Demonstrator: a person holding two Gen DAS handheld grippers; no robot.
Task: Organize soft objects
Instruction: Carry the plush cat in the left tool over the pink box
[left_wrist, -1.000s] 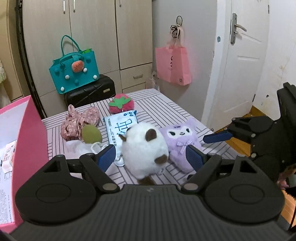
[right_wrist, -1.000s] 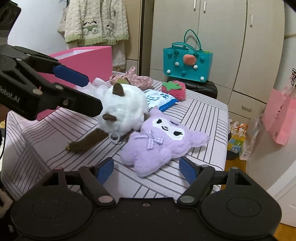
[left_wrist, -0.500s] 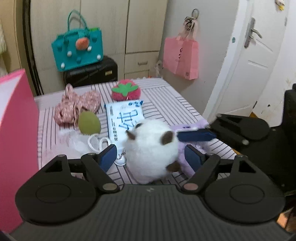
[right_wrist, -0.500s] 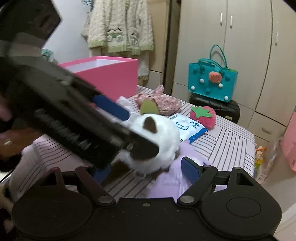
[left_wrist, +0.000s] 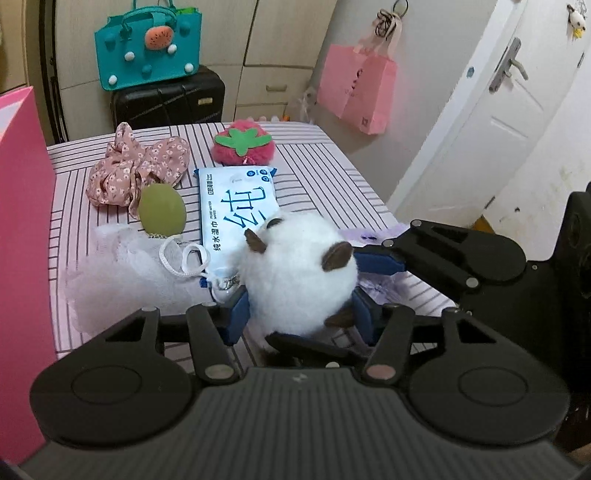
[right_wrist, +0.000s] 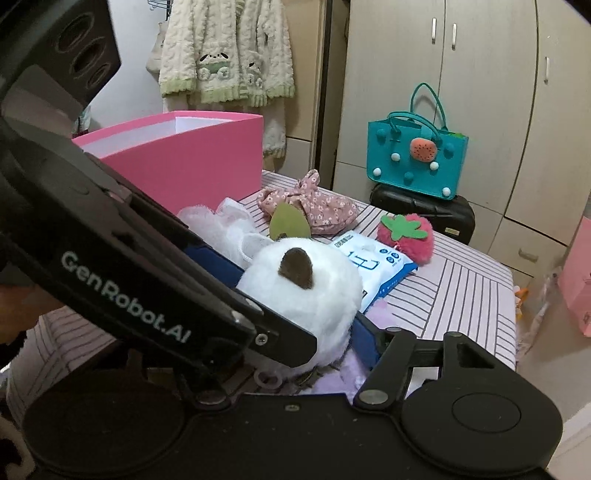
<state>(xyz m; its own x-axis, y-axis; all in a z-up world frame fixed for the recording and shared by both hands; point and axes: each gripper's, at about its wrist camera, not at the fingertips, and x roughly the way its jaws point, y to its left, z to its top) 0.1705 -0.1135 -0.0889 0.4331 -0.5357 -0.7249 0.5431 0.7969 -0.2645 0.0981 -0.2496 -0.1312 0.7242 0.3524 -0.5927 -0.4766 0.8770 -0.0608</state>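
White plush cat (left_wrist: 299, 273), loose earlier, is now squeezed by the just-closing left tool (left_wrist: 301, 314) and right tool (right_wrist: 306, 354), wet-wipes pack (left_wrist: 236, 206) behind.

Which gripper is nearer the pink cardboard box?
Left. Left gripper is beside the box; right gripper lies beyond it. Both jaws just closed further around the white plush cat.

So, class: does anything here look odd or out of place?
Yes: the left gripper and right gripper, jaws just closing, both clamp the one white plush between them, their fingers crossing awkwardly.
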